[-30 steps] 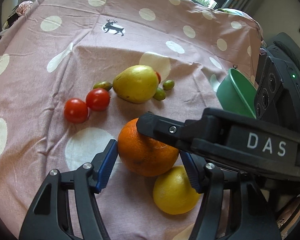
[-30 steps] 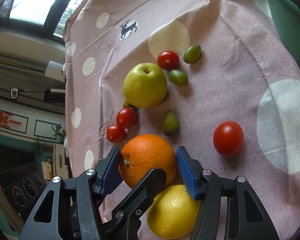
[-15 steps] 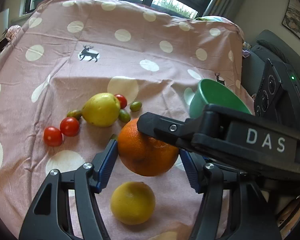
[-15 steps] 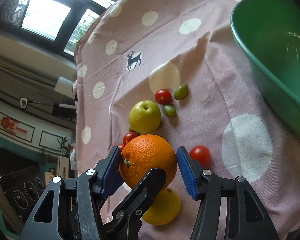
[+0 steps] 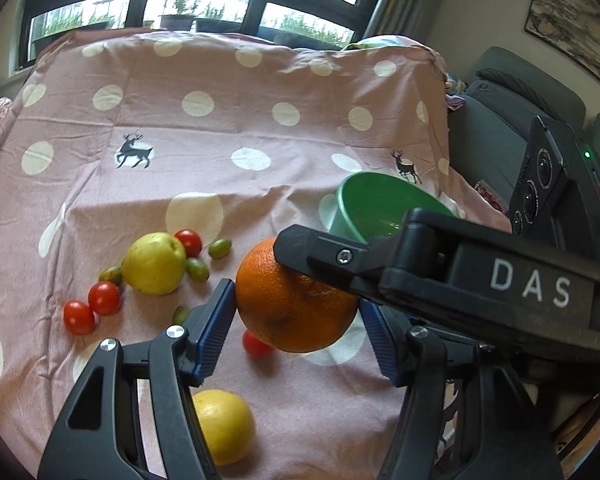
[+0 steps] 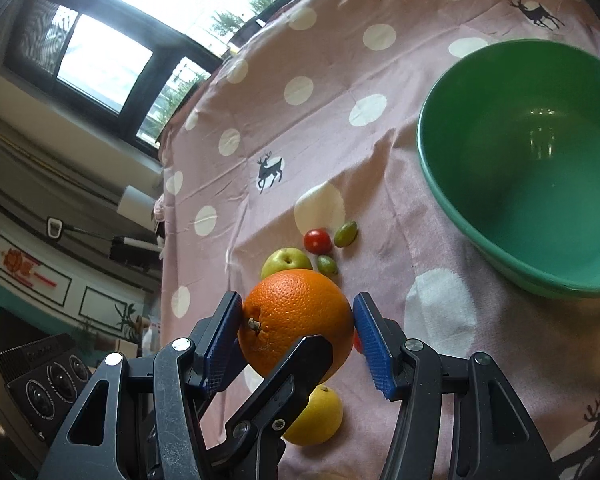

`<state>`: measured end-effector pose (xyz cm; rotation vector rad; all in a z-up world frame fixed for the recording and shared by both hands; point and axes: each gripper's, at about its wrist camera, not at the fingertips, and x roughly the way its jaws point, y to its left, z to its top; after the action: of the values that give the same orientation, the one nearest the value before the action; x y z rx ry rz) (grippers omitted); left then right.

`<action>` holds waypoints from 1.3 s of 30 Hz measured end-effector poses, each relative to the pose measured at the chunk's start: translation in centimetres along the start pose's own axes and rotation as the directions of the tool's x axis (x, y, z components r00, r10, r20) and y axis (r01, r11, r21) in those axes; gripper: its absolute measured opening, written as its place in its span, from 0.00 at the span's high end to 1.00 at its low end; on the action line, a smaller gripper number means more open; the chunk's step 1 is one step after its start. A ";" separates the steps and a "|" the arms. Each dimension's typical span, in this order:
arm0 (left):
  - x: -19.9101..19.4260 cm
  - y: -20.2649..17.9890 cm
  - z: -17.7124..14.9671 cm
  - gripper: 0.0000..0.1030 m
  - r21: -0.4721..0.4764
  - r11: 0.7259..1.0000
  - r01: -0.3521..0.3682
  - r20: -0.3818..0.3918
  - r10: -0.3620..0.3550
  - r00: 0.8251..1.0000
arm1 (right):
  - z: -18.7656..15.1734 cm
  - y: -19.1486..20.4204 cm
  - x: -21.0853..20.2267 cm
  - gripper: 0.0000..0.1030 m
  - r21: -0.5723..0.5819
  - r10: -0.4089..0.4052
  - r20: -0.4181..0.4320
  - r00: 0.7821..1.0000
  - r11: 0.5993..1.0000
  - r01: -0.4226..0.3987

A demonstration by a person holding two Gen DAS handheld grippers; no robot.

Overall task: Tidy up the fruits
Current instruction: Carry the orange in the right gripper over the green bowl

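A large orange (image 5: 296, 304) hangs in the air above the pink dotted cloth, held between both grippers at once. My left gripper (image 5: 298, 320) has its blue pads on the orange's sides, and my right gripper (image 6: 300, 330) clamps it too; the orange also shows in the right wrist view (image 6: 296, 320). An empty green bowl (image 6: 540, 168) stands to the right, also in the left wrist view (image 5: 376, 208). On the cloth lie a yellow lemon (image 5: 224, 424), a yellow-green apple (image 5: 154, 262), red cherry tomatoes (image 5: 104, 298) and small green olive-like fruits (image 5: 220, 248).
The cloth (image 5: 220, 120) covers a table that ends at the far edge under a window. A grey sofa (image 5: 500, 128) stands to the right. A red tomato (image 5: 256, 346) lies under the lifted orange.
Both grippers have lifted the orange off the cloth and carried it up and to the right. The lemon stayed on the cloth, and the green bowl has come into fuller view.
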<state>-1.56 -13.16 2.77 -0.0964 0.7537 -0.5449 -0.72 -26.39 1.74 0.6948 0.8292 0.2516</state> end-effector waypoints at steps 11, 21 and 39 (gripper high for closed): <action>0.4 -4.1 2.1 0.39 0.133 0.988 0.079 -0.003 -0.079 0.997 | 1.5 -1.4 -4.4 0.42 0.047 -0.021 0.135 0.991 0.999 0.015; -0.3 -7.3 4.8 0.39 0.204 0.969 0.138 0.024 -0.146 0.989 | 3.0 -0.9 -8.4 0.42 0.054 -0.063 0.243 0.968 0.997 0.052; 3.9 -8.4 5.8 0.40 0.214 0.957 0.194 -0.024 -0.194 0.981 | 5.6 -3.2 -8.6 0.42 0.081 -0.124 0.284 0.951 0.991 0.105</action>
<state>0.97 -22.93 6.88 0.0326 0.6869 -0.8113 -2.41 -35.38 7.30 0.7218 0.5972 0.0160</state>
